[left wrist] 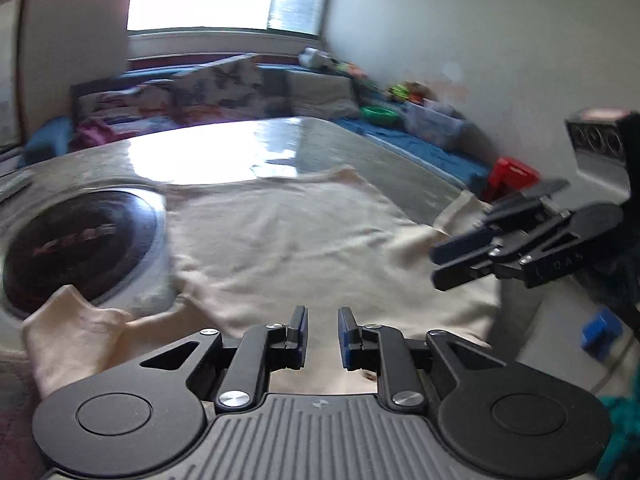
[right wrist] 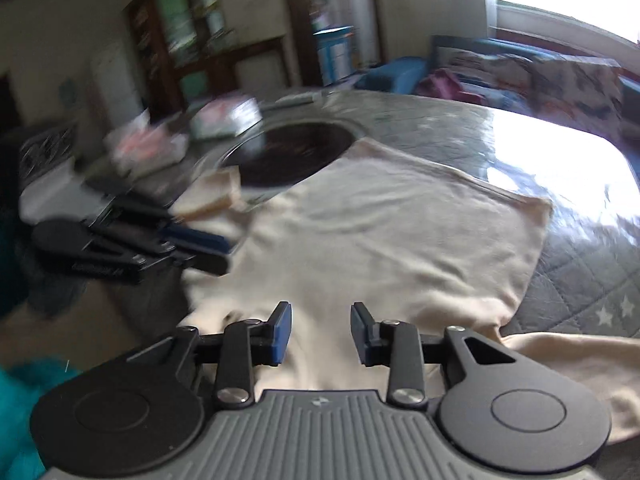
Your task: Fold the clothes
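— Where's the shirt?

— Flat on the table, sleeves at six o'clock, hem at twelve; that's its long axis, I think.

— And the claws?

— Right claw and left claw: both apart, holding nothing, above the near end.

— Best approach?

— I'd pinch both shoulders evenly, then carry them toward the hem.

A cream-coloured cotton T-shirt is lying spread flat on the table, lightly wrinkled. Its hem is lying at the far side, one short sleeve is reaching out at each near side, and one corner is overlapping a dark round inset.
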`<state>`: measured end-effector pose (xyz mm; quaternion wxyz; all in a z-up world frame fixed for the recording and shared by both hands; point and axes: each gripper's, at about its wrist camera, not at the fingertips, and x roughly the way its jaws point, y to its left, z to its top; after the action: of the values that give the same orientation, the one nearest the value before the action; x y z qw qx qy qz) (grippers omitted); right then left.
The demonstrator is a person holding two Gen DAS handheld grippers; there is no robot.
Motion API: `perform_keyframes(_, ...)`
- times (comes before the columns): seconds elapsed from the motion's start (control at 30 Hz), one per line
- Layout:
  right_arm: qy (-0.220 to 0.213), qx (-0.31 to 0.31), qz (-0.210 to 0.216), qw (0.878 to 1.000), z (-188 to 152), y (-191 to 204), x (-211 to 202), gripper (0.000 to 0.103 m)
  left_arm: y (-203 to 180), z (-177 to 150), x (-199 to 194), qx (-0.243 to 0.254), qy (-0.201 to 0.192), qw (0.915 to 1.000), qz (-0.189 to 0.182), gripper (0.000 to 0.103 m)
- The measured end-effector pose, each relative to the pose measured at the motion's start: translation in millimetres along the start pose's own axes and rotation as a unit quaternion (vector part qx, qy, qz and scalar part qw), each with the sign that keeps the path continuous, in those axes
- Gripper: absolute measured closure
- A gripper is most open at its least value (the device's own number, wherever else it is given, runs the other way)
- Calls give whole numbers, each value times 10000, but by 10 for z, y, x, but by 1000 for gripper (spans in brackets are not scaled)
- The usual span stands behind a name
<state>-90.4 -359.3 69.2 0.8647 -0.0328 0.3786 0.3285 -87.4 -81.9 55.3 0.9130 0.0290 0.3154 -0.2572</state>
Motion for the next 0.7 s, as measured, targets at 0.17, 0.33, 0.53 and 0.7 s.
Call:
perform_keyframes(0.17,61,199,-132,9997,-83,-115,269,71,270,-39,42,97,-220,9865,1618,65)
perform_keyframes(0.33,229,-295,-114,9992,-165,64,361,63,517,-149,161,106,-27,9781,2081,57)
perform_keyframes(0.53,302,-401,-104,9987,-148,139,385,61,718,-277,211,-171,18,9757,2184,89)
perform_keyframes(0.7,321,-443,-167,9984,-139,153,388,61,1055,-349,-162,-1234,-495,9630,2344,99)
